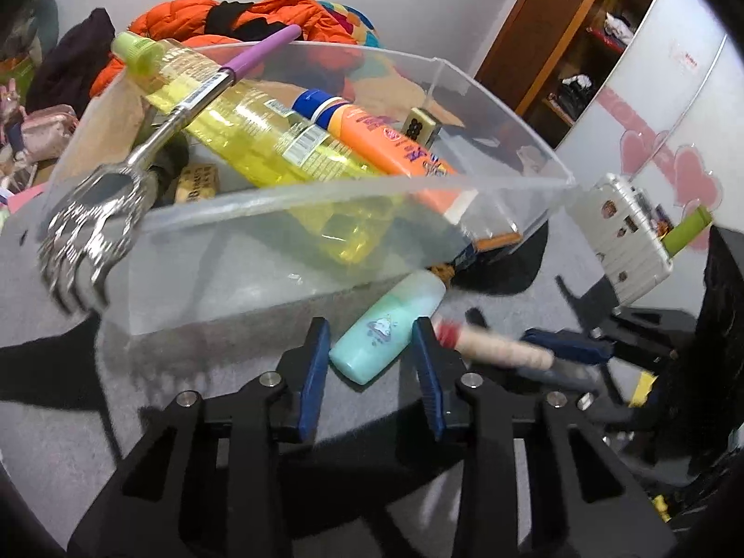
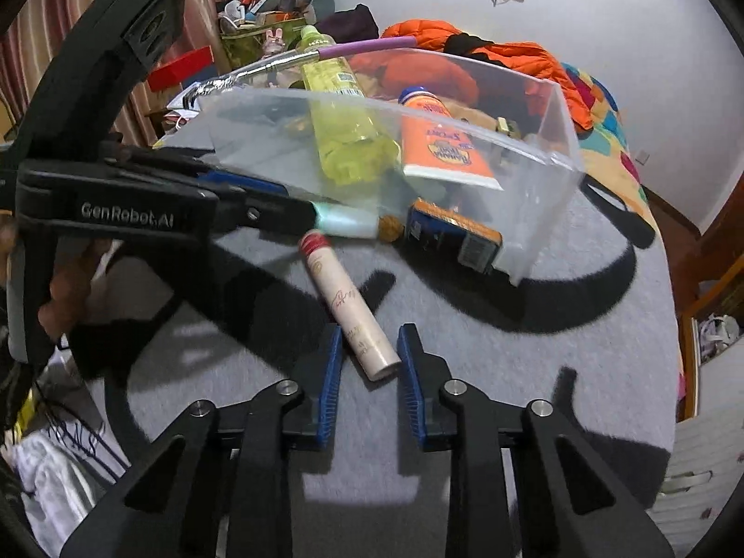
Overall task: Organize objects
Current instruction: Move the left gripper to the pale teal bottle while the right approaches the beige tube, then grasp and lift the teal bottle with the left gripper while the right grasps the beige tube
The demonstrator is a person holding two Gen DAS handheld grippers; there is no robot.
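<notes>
A grey felt-like bed cover fills a cluttered bedroom (orange jacket behind). The right gripper, released, straddles a cream cylindrical tube. The left gripper, also released, straddles a mint plastic bottle beside the clear plastic bin.

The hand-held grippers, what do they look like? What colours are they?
Each hand-held gripper is black plastic with two flat fingers that carry ribbed blue pads and round silver bolts. The left hand-held gripper and the right hand-held gripper look alike. Seen from the side, the left one has white letters reading GenRobot.AI.
</notes>
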